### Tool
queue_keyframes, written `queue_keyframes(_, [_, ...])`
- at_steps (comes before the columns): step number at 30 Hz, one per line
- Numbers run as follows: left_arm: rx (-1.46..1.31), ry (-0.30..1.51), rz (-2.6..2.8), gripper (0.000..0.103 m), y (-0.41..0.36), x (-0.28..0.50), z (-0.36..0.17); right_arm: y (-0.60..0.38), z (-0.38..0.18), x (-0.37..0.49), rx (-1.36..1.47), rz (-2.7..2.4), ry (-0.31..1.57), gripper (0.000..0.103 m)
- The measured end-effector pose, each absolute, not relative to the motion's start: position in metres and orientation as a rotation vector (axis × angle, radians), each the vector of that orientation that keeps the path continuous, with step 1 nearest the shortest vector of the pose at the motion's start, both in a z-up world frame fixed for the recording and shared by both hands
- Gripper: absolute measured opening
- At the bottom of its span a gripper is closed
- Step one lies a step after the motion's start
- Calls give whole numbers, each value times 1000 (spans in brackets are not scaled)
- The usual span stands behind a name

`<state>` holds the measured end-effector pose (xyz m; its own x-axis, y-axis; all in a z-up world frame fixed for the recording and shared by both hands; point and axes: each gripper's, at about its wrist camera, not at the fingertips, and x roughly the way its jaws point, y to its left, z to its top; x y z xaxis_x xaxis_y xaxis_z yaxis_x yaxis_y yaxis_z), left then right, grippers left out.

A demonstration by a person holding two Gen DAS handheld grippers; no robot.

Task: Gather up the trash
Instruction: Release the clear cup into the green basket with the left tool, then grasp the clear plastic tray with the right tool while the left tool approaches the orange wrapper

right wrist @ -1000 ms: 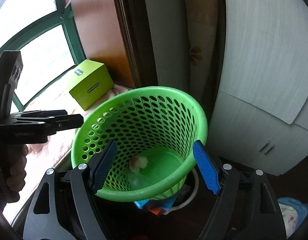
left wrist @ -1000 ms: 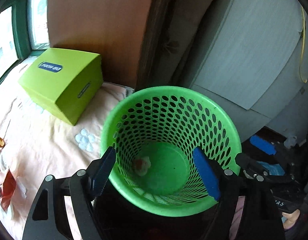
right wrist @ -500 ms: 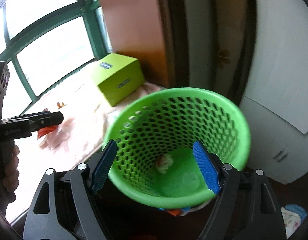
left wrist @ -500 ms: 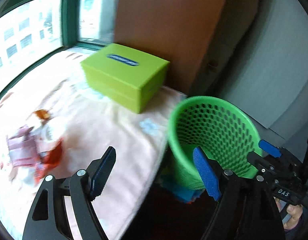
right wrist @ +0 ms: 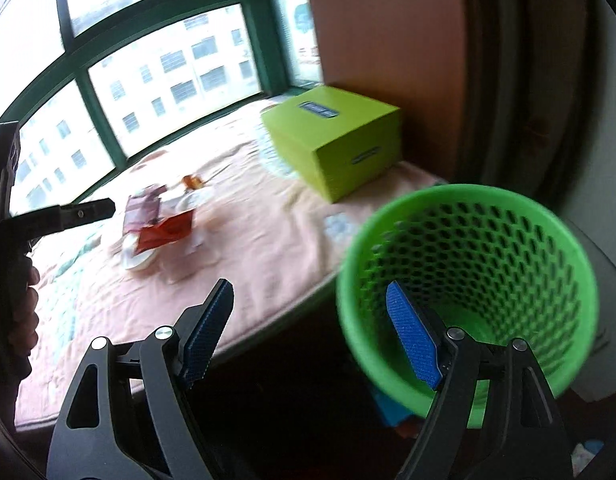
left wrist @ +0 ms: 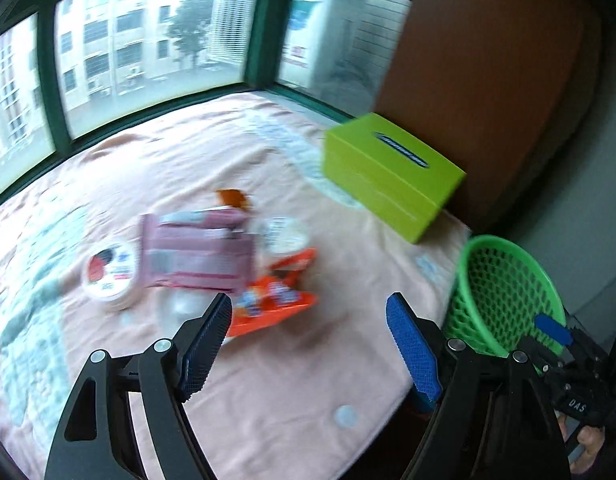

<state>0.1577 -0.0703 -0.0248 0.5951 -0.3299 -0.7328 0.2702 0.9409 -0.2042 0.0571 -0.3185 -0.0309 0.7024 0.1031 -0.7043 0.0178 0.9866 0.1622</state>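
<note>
A pile of trash lies on the pink bedspread [left wrist: 268, 380]: a pink wrapper [left wrist: 196, 252], an orange wrapper [left wrist: 276, 304], a round white lid [left wrist: 110, 276] and a small orange scrap [left wrist: 232, 199]. My left gripper [left wrist: 308, 344] hangs open just short of the pile, nothing between its fingers. The green perforated basket [right wrist: 467, 280] stands off the bed's right edge. My right gripper [right wrist: 309, 332] is open and empty beside the basket's rim; its right finger overlaps the basket in the picture. In the right wrist view the trash pile [right wrist: 160, 224] lies far left, beyond the left gripper's finger [right wrist: 68, 214].
A lime-green box [left wrist: 391, 180] sits at the bed's far right corner against a brown panel [left wrist: 487, 80]. Green-framed windows [left wrist: 148, 40] curve behind the bed. A hand [right wrist: 24, 312] holds the left gripper's handle. Blue items lie on the dark floor under the basket [right wrist: 391, 412].
Both views have swung left, away from the basket and toward the bed. The left gripper now faces the trash pile; the basket has slid to the right edge of its view. Both stayed open.
</note>
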Motion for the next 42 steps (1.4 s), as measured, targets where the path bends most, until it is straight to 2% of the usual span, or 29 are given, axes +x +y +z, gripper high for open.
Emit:
queue_keyframes(14, [-182, 869, -209, 77, 12, 154, -34, -228, -68, 120, 71, 277, 884, 79])
queue_keyframes(16, [-185, 872, -200, 77, 17, 152, -36, -219, -74, 129, 58, 305, 896, 84])
queue_keyframes(39, [-217, 935, -153, 77, 47, 154, -62, -164, -128, 202, -161, 372, 968, 85])
queue_keyframes(42, [-216, 939, -157, 77, 46, 154, -64, -166, -131, 203, -138, 375, 981, 82])
